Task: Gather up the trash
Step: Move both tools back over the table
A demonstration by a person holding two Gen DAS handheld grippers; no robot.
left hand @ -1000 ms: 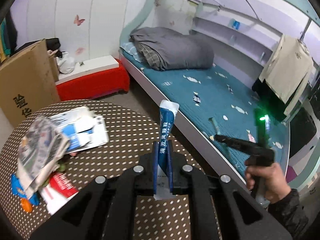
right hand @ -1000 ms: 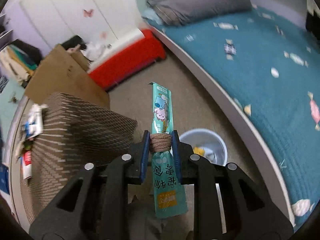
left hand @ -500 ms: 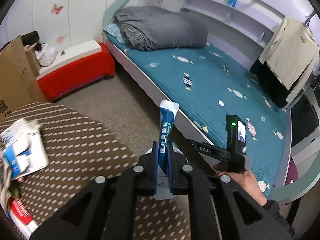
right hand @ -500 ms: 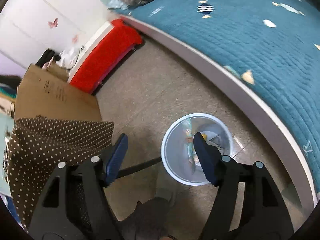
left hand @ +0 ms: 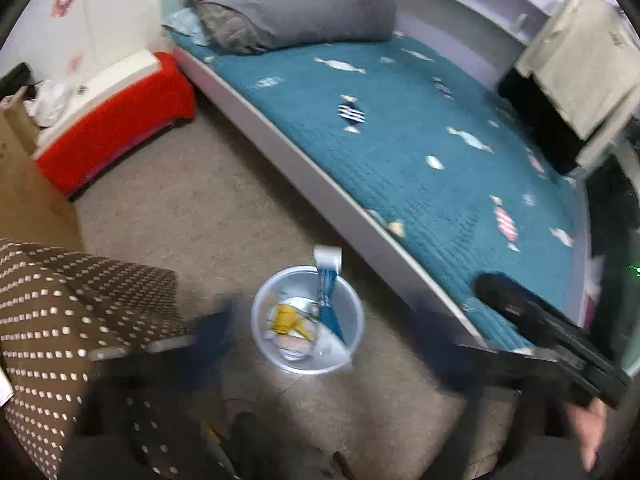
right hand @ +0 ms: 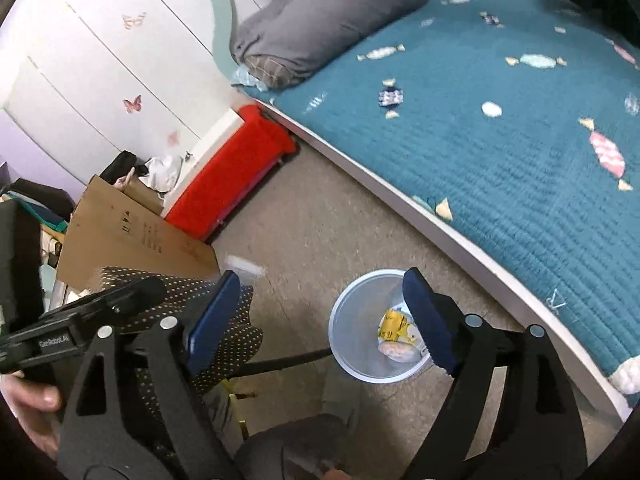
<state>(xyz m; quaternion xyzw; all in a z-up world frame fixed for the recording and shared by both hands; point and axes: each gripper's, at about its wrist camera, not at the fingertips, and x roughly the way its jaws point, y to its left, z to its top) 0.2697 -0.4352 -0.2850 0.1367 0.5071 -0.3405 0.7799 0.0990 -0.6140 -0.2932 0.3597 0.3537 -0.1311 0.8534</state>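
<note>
A pale blue trash bin (left hand: 262, 332) stands on the floor beside the bed; it also shows in the right wrist view (right hand: 344, 340). A blue and white wrapper (left hand: 327, 280) falls free over the bin's mouth, apart from my fingers. Yellow and white trash (left hand: 286, 318) lies inside the bin. My left gripper (left hand: 320, 332) is open above the bin, its fingers blurred. My right gripper (right hand: 320, 316) is open and empty, above and left of the bin. The right gripper's body (left hand: 548, 332) shows at the right of the left wrist view.
A table with a brown dotted cloth (left hand: 52, 312) is at the left. A bed with a teal cover (left hand: 400, 140) runs along the right. A red bench (left hand: 116, 120) and a cardboard box (right hand: 136, 236) stand behind the table.
My left gripper has opened and let go of the blue wrapper, which now drops toward the bin. The left view has tilted down over the bin. My right gripper stays open.
</note>
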